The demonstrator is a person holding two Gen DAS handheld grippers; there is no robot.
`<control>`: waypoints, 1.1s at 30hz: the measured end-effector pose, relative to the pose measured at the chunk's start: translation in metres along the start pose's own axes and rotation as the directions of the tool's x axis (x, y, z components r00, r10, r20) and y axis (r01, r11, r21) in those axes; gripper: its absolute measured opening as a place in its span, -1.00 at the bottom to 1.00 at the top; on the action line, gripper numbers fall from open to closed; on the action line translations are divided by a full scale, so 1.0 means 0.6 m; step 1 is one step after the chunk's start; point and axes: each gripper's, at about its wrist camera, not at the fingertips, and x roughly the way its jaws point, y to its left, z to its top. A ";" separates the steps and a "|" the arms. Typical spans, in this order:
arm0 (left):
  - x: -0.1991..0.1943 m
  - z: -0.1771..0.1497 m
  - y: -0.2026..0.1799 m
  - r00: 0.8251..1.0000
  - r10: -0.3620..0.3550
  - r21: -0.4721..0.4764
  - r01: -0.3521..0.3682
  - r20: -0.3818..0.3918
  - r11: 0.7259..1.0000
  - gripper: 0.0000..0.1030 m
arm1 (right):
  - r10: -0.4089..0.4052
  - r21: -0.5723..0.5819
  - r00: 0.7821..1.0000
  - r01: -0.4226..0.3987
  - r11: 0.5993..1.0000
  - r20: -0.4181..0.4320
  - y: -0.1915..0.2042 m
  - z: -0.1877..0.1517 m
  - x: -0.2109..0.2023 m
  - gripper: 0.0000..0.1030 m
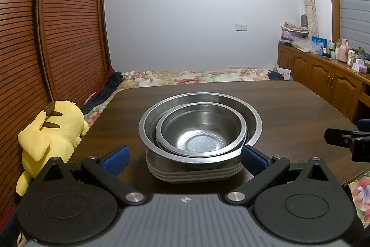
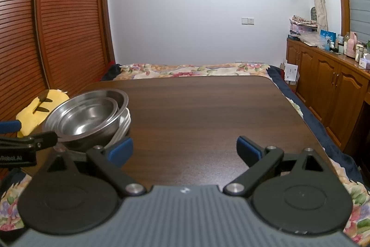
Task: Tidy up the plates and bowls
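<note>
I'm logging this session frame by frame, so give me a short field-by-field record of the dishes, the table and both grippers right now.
dishes: small steel bowl nested in large steel bowl, both on a stack of plates
stack location: left part of the wooden table
left gripper: open, empty, facing the stack
right gripper: open, empty, over bare tabletop
beside table: yellow plush toy
</note>
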 end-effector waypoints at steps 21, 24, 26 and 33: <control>-0.001 0.003 0.002 1.000 0.002 0.000 -0.002 0.003 1.000 1.00 | -0.013 0.010 1.000 0.013 1.000 0.003 -0.003 -0.001 0.000 1.00; -0.001 0.003 0.002 1.000 0.002 0.000 -0.002 0.002 1.000 1.00 | -0.013 0.010 1.000 0.013 1.000 0.002 -0.003 -0.001 0.000 1.00; -0.001 0.003 0.002 1.000 0.002 0.000 -0.002 0.003 1.000 1.00 | -0.013 0.008 1.000 0.013 1.000 0.002 -0.003 -0.001 0.000 1.00; -0.001 0.003 0.002 1.000 0.002 0.000 -0.002 0.003 1.000 1.00 | -0.016 0.005 1.000 0.016 1.000 0.006 -0.003 0.002 -0.001 1.00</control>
